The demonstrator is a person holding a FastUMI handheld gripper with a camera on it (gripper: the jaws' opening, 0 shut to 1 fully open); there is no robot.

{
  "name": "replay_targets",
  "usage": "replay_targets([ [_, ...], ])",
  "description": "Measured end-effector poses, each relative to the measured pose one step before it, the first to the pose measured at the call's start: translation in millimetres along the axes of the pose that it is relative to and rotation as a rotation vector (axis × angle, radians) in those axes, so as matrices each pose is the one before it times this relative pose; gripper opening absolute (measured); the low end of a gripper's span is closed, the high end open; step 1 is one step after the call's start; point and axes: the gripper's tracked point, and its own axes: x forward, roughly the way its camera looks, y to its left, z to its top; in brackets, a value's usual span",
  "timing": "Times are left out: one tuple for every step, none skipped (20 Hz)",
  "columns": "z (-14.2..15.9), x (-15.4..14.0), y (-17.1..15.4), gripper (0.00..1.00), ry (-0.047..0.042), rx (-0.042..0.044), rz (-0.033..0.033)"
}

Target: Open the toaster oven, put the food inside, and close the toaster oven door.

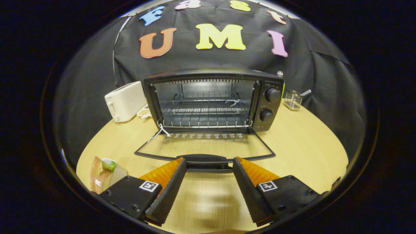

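Hand-held gripper [209, 162] agape; toaster oven [213, 100] empty

Rides on the tool [209, 162], low over the table [302, 146], facing straight into the open toaster oven [213, 100] close ahead; fingers spread apart at the door's handle [206, 160].

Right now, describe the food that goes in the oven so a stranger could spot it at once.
Start at the black toaster oven with its door folded flat onto the round wooden table. Left of the open fingers lies a wrapped sandwich. It is the sole food there, with bread and green filling.
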Motion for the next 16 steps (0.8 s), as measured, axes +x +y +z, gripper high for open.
replay_targets([
  [-4.85, 2.09, -0.25, 0.96, 0.00458, 0.00734, 0.00461],
  [-4.43, 1.18, 0.42, 0.96, 0.00498, 0.00152, 0.00548],
  [-2.16, 1.12, -0.29, 0.96, 0.00272, 0.0037, 0.00994],
  [-0.68, -0.54, -0.47, 0.96, -0.00107, 0.00617, 0.00795],
  [0.68, -3.35, -0.71, 0.96, 0.00016, 0.00737, 0.00638],
  [3.28, -3.96, 2.08, 0.95, -0.00615, 0.00007, 0.01329],
  [4.48, -6.2, 0.78, 0.94, -0.01039, -0.01044, 0.00535],
  [6.71, -7.03, 5.01, 0.93, -0.01794, -0.01087, 0.01925],
  [5.4, -7.75, 8.87, 0.92, -0.01049, -0.01702, 0.03059],
  [3.51, -8.2, 10.52, 0.92, -0.00417, -0.01424, 0.03115],
  [4.48, -7.51, 12.79, 0.92, 0.00228, -0.00982, 0.04686],
  [1.97, -7.87, 15.6, 0.92, 0.00684, -0.00418, 0.05256],
  [2.54, -5.08, 13.99, 0.92, 0.01537, 0.00226, 0.05048],
  [-0.81, -5.91, 14.77, 0.91, 0.02093, 0.00914, 0.05588],
  [-0.7, -4.55, 16.08, 0.91, 0.02259, 0.00899, 0.05538],
  [-0.2, -2.28, 15.54, 0.91, 0.01815, -0.00096, 0.05281],
])
